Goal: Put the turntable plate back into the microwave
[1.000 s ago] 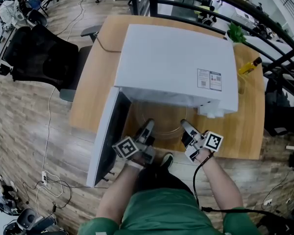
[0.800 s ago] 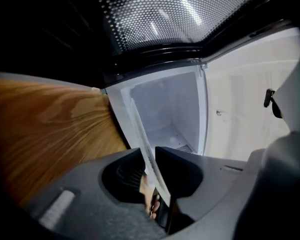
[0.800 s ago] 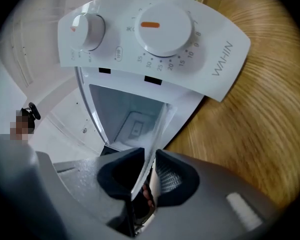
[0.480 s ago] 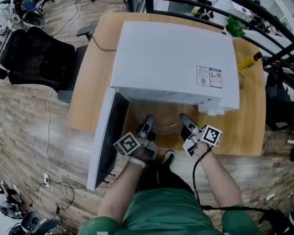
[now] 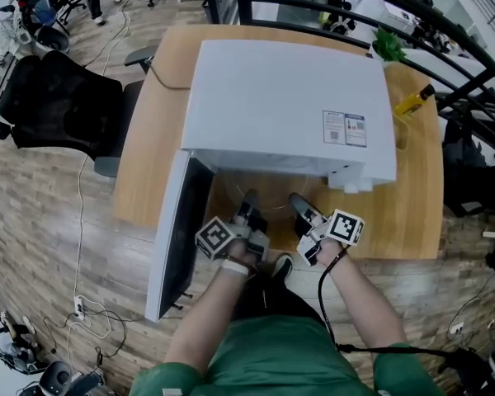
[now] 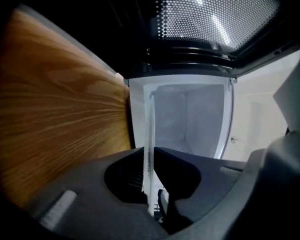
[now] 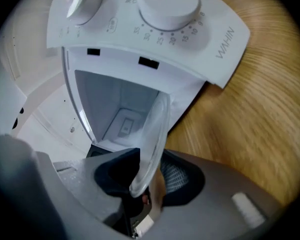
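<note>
Plate (image 6: 151,129) at the open front of the microwave (image 5: 289,106)
Left tool (image 6: 149,156) clamped on its left rim; right tool (image 7: 149,171) jaws have just been opening, right rim loose between them; microwave on the desk (image 5: 412,213)

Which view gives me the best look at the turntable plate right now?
Right gripper view: the turntable plate shows its curved glass rim and some face close up before the open microwave. Left gripper view gives only a thin edge-on strip; head view, a faint glassy patch.
</note>
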Action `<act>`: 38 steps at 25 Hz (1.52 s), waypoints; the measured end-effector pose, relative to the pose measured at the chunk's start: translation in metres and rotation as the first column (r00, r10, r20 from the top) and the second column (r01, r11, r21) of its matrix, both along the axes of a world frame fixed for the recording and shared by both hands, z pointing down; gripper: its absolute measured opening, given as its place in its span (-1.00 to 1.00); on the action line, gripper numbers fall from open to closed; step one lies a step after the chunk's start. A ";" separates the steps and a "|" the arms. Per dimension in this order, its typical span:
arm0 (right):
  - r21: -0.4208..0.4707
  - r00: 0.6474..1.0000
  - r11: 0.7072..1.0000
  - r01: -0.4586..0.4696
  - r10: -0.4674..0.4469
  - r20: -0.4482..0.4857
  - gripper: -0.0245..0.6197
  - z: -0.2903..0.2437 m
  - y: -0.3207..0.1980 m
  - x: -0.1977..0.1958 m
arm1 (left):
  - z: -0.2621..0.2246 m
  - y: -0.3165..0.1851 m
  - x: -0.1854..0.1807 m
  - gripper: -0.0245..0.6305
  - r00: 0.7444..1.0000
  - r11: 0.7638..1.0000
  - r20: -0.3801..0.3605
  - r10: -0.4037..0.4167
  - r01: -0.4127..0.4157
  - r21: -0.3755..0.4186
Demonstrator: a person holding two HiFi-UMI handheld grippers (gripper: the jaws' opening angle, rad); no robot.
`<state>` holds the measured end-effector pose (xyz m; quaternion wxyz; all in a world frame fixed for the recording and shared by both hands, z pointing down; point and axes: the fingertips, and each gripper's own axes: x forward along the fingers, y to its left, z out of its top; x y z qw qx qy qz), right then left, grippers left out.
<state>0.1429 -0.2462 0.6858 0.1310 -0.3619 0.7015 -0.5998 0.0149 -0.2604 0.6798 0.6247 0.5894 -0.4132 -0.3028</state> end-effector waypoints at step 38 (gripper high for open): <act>-0.140 0.994 0.988 -0.071 0.081 0.068 -0.74 -0.003 -0.017 -0.046 | -0.003 0.000 0.017 -0.79 0.983 0.989 0.115 0.141 -0.134 -0.066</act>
